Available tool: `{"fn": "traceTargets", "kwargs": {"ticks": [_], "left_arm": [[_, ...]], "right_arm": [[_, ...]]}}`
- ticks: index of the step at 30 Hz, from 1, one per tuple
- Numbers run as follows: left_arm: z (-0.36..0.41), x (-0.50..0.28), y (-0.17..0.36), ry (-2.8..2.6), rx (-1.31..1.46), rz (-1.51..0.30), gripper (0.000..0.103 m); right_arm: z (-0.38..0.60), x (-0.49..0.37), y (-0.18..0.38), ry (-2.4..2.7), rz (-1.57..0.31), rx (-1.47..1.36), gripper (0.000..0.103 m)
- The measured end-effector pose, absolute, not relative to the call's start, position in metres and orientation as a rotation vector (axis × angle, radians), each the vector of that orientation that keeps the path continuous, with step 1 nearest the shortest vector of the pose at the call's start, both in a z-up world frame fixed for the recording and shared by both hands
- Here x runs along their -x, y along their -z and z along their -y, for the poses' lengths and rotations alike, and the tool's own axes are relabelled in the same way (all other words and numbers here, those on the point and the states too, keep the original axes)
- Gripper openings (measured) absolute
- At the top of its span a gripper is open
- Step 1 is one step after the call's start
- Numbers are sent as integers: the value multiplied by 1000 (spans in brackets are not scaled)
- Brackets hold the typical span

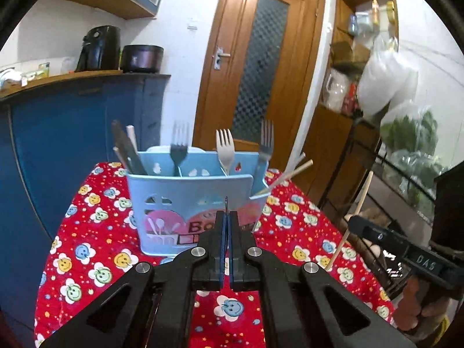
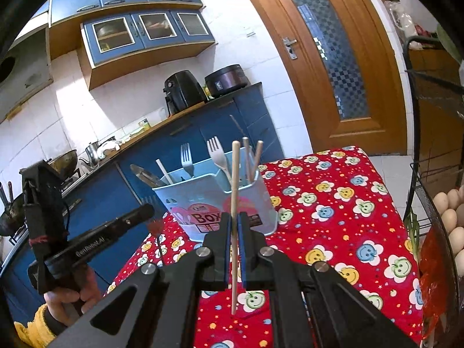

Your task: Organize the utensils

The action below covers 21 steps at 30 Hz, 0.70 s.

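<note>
Left wrist view, caddy [image 1: 185, 200] base hidden behind closed left gripper [image 1: 226, 217].

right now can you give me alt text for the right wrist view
The right gripper is shut on an upright wooden chopstick in front of a light blue utensil caddy holding forks and chopsticks on a red smiley-flower tablecloth. The left gripper shows at left.
</note>
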State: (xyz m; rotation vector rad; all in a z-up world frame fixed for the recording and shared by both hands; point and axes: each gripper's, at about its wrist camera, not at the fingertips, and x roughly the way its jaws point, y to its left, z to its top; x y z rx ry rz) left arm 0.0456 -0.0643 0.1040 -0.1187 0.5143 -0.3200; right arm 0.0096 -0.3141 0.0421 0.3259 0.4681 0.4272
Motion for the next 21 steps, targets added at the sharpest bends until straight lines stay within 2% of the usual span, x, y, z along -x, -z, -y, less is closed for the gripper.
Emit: {"fn": "traceTargets", "kwargs": {"ticks": [8, 21], "left_arm": [[39, -37, -127, 341, 189, -447, 0], [29, -40, -198, 401, 178, -337, 0]], "right_arm": [[291, -10, -54, -428, -456, -280, 6], [266, -11, -66, -440, -451, -239, 6]]}}
